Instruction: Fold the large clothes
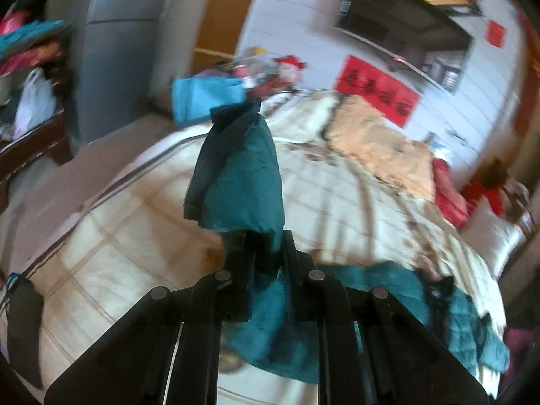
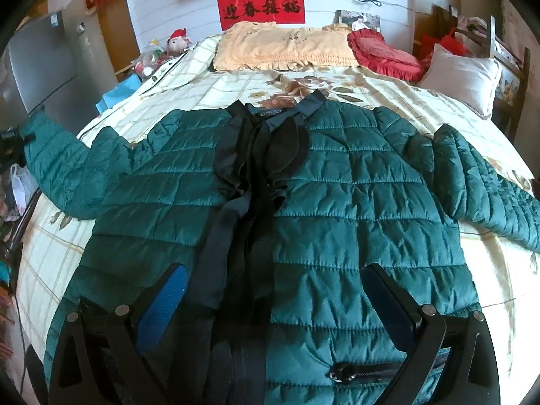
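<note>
The left gripper (image 1: pixel 266 253) is pinched tight on a sleeve (image 1: pixel 236 182) of the green jacket (image 2: pixel 303 202), with the cuff end flopping out past its jaws above the bed (image 1: pixel 111 236). The right gripper (image 2: pixel 276 303) hangs with its jaws spread wide over the lower front of the jacket, gripping nothing. The jacket itself lies face up and spread flat across the bed, collar toward the yellow pillow (image 2: pixel 283 47), the other sleeve (image 2: pixel 489 185) stretched out to the side. The main risk, I think, is the sleeve sliding free: the shell looks slick and shiny, the quilted padding is puffy and springy, and the bite seems to take only a small bunch of cloth, though the left view is blurred. A hard pull could also drag the whole body out of line, since nothing pins it down. The dark zip strip (image 2: pixel 236 202) down the middle is already rumpled and may bunch under a fold.
</note>
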Available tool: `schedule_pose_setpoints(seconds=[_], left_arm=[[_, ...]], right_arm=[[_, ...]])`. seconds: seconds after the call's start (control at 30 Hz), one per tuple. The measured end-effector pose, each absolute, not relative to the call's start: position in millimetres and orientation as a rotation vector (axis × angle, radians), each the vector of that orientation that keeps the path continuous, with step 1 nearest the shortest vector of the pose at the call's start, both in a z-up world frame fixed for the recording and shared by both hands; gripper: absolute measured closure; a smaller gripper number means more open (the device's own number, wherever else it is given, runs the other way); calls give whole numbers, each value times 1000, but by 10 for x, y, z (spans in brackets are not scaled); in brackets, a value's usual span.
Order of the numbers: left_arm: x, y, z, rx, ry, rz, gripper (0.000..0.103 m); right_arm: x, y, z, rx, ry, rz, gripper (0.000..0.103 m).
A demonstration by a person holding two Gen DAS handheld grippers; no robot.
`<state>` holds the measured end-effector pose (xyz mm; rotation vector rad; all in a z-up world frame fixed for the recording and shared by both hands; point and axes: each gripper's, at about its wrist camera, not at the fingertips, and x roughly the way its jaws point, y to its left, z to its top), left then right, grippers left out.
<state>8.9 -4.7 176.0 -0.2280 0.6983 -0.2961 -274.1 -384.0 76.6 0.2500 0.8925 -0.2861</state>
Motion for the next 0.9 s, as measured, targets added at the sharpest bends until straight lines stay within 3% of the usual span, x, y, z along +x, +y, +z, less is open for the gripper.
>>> schedule_pose_setpoints(seconds=[0.3, 0.57, 0.9], left_arm=[[-624, -1225, 2068, -122, 702, -556, 91], [-1149, -2363, 1803, -14, 740, -738, 91], [-1293, -2645, 1419, 79, 782, -699, 91]], right_arm=[[-2965, -4017, 874, 275, 860, -312, 0], [-3148, -4216, 922, 321, 839, -329, 0], [-3235, -4309, 866, 347, 850, -293, 0]])
